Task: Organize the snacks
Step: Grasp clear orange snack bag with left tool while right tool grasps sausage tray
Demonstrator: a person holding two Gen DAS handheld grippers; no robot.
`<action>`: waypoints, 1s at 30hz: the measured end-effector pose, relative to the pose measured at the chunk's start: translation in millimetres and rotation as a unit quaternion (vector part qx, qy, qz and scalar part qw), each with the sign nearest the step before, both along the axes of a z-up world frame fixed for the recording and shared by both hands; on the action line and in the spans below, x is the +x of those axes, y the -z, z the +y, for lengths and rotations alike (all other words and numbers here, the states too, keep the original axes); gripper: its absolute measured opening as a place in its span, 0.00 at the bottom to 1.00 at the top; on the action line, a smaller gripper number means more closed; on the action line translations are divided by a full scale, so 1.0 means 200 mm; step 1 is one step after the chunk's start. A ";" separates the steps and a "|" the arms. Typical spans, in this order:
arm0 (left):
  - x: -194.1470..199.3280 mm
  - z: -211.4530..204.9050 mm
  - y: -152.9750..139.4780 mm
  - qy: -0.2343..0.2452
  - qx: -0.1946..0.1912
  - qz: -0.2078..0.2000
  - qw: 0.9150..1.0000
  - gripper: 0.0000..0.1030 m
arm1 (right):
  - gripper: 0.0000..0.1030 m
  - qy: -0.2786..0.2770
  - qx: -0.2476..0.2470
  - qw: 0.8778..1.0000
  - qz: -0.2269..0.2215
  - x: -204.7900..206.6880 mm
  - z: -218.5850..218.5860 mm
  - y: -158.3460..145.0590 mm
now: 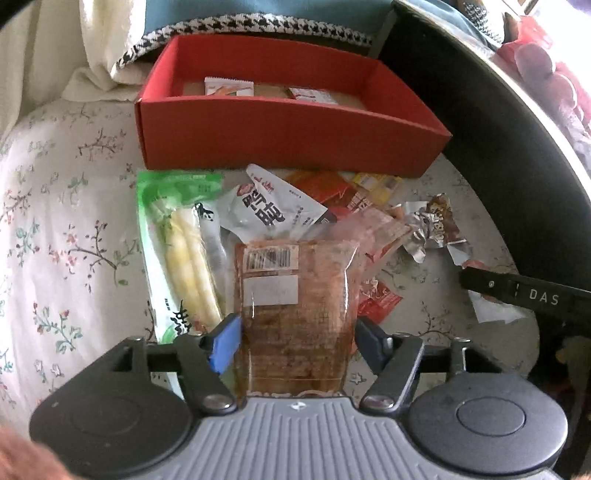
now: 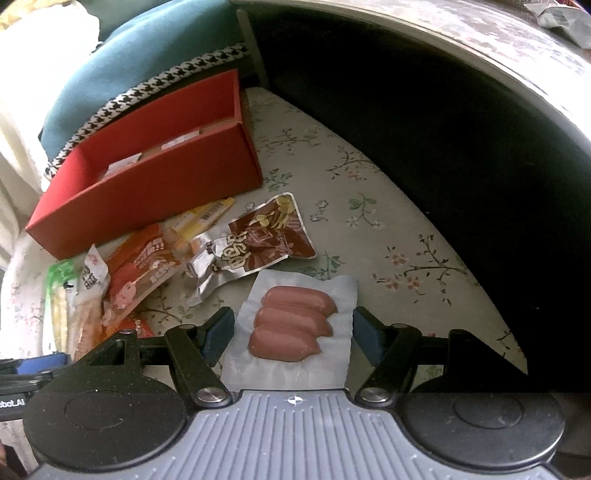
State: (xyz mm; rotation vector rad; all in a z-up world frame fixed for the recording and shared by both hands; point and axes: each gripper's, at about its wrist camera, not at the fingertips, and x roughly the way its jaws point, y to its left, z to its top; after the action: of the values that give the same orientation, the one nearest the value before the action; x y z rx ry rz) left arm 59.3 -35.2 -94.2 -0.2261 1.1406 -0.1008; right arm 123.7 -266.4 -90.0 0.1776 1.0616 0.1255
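Note:
A clear packet of brown snack (image 1: 295, 314) with a barcode label lies between the blue pads of my left gripper (image 1: 295, 339). The pads stand at its two side edges without squeezing it, so the gripper is open. My right gripper (image 2: 293, 332) is closed on the side edges of a clear packet of three sausages (image 2: 291, 325). The red box (image 1: 288, 125) (image 2: 147, 192) stands beyond the snack pile and has two small packets (image 1: 229, 86) on its floor. Loose on the cloth lie a green bamboo-shoot packet (image 1: 181, 251), a white packet (image 1: 266, 210), an orange packet (image 2: 144, 266) and a brown foil packet (image 2: 258, 240).
Everything rests on a floral cloth (image 2: 369, 221). A dark round table edge (image 2: 443, 147) curves over the right side. Teal and houndstooth fabric (image 1: 258, 22) is piled behind the box. A finger of the right gripper (image 1: 524, 295) shows at the right of the left wrist view.

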 end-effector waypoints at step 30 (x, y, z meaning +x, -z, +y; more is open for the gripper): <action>-0.03 0.02 -0.18 0.008 -0.018 -0.076 0.997 0.22 | 0.73 0.012 0.029 0.999 -0.013 -0.02 -0.04 -0.05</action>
State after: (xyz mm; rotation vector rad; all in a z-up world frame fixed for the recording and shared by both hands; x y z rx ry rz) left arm 52.4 -31.1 -58.7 -0.2385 0.9908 -0.1504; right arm 120.5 -274.8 -80.6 0.2415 1.0292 0.1363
